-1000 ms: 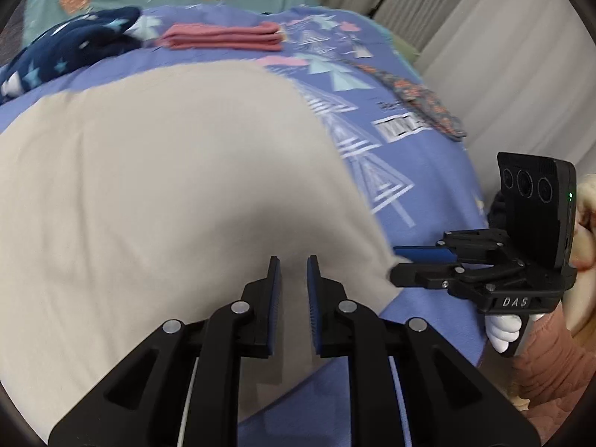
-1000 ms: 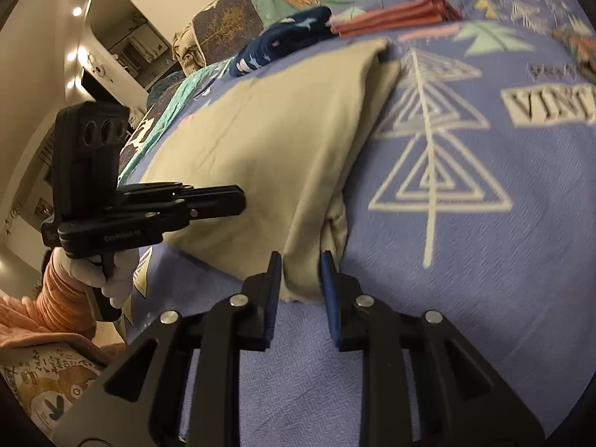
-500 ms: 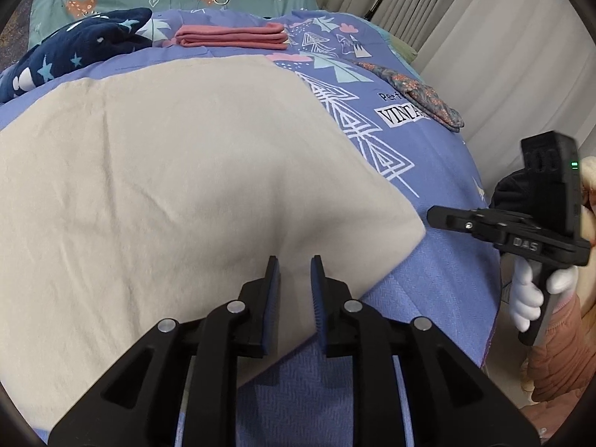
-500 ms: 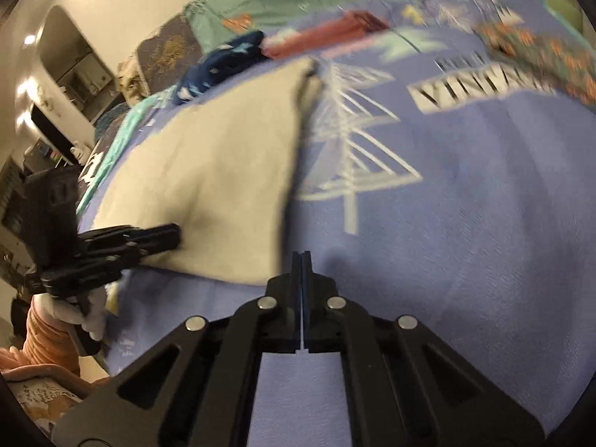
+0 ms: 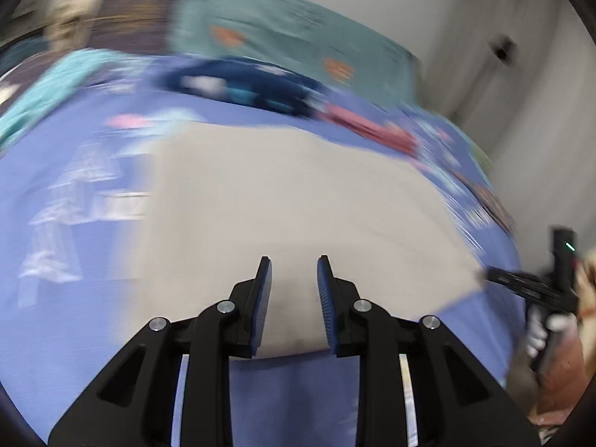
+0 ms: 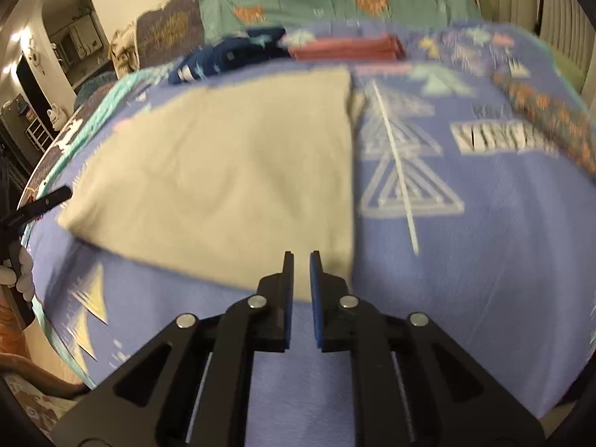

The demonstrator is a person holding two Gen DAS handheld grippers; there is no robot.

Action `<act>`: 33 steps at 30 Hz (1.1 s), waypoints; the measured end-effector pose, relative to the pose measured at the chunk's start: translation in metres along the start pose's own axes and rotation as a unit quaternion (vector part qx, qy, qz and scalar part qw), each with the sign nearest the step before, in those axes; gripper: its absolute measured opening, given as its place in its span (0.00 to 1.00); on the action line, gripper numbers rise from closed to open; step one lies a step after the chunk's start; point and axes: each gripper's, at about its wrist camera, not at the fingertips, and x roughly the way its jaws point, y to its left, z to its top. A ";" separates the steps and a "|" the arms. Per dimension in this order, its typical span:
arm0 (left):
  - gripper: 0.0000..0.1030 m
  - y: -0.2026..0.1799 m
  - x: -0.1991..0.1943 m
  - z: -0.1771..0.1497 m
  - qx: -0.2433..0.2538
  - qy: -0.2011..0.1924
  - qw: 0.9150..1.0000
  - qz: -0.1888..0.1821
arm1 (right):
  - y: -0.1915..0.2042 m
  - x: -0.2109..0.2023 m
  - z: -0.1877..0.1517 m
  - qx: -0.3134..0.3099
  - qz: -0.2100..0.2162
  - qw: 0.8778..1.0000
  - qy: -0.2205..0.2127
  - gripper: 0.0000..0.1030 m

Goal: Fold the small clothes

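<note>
Now both claws are clear of the beige garment point(image 6: 231, 171), which lies flat as a folded rectangle on the blue patterned bedspread point(image 6: 465, 260), its near edge just beyond my fingertips. A second ago my right claw point(image 6: 301, 260) had the near right corner between its pads; since then it snapped closed empty and has just been opening again, so it stands slightly parted with nothing in it, above that corner. My left claw point(image 5: 294, 264) has also just been opening, parted over the near edge of the cloth without pinching it, and its view has swung hard to the left, blurring everything. From there I see the right claw point(image 5: 521, 283) out at the far right, off the cloth. I judge this fold as laid and let go, so the next step is another fold or a move to the stack. Behind it wait the navy star-print garment point(image 6: 227, 57) and the folded pink clothes point(image 6: 346, 48).
</note>
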 end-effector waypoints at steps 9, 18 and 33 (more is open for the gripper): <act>0.13 0.101 -0.018 -0.002 -0.062 -0.020 0.998 0.013 | 0.123 0.026 0.066 -0.112 0.048 0.992 0.009 0.17; 0.27 0.105 0.021 0.004 -0.033 0.034 0.995 -0.084 | 0.255 0.074 0.127 -0.234 0.095 0.967 0.032 0.24; 0.19 0.122 0.033 0.002 -0.106 0.032 0.984 -0.139 | 0.417 0.209 0.173 -0.406 0.093 0.899 0.133 0.44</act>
